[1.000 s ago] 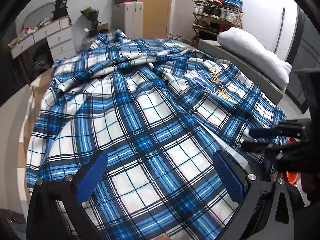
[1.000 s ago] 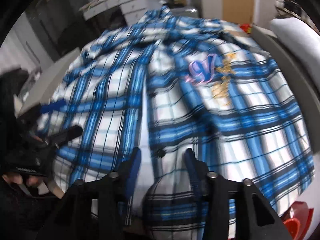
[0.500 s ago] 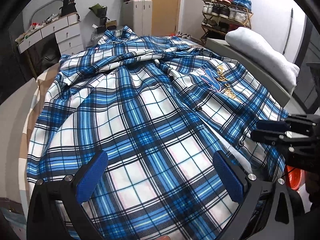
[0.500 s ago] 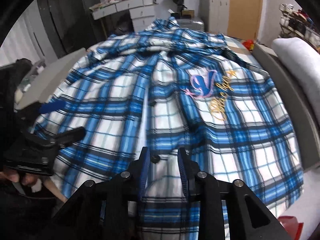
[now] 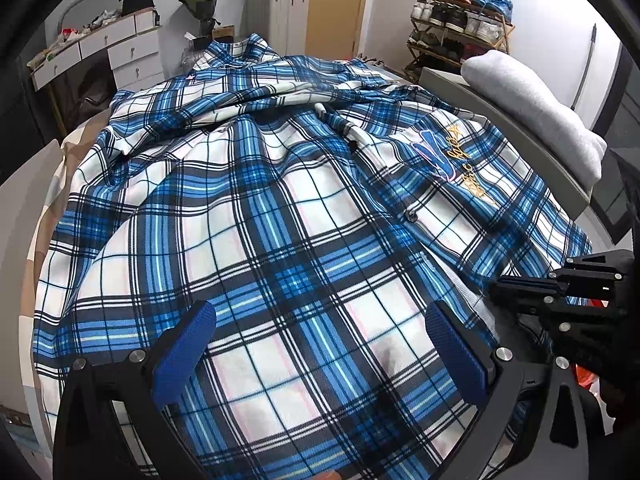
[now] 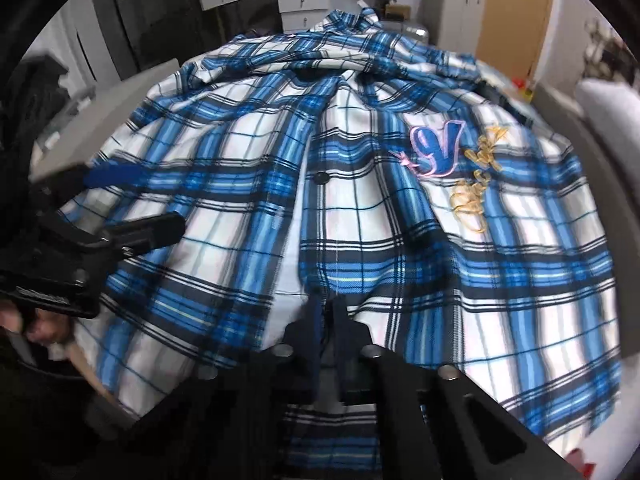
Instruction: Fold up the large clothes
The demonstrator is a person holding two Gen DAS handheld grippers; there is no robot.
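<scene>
Here, spread front-up over the bed (image 5: 74, 142): blue-and-white plaid shirt (image 5: 280, 220), collar at the far end, hem at the near edge. Buttoned down the middle, one dark button (image 6: 321, 177) plain to see in the right wrist view. Rumpled across the shoulders, smoother lower down. Carries a blue-and-pink emblem (image 6: 440, 152) with gold script beside it on one chest panel.

Left gripper (image 5: 320, 344): released, blue pads spread wide with nothing pinched between them. Sits low over the near part of the shirt by the hem; cannot tell whether touching the cloth. Shows in the right wrist view too, at the left edge (image 6: 132, 200), fingers apart above the shirt's side.

Right gripper (image 6: 326, 308): clenched on the shirt, having just been closing. Fingers pressed together, with the shirt's near edge by the button strip caught between them. Seen from the left wrist camera as well (image 5: 496, 286), at the right, tips meeting at the cloth's edge.

Beyond the bed: folded grey blanket (image 5: 532, 108) on a ledge to the right, shoe rack (image 5: 460, 12) behind it, white drawers (image 5: 120, 40) at the far left.
</scene>
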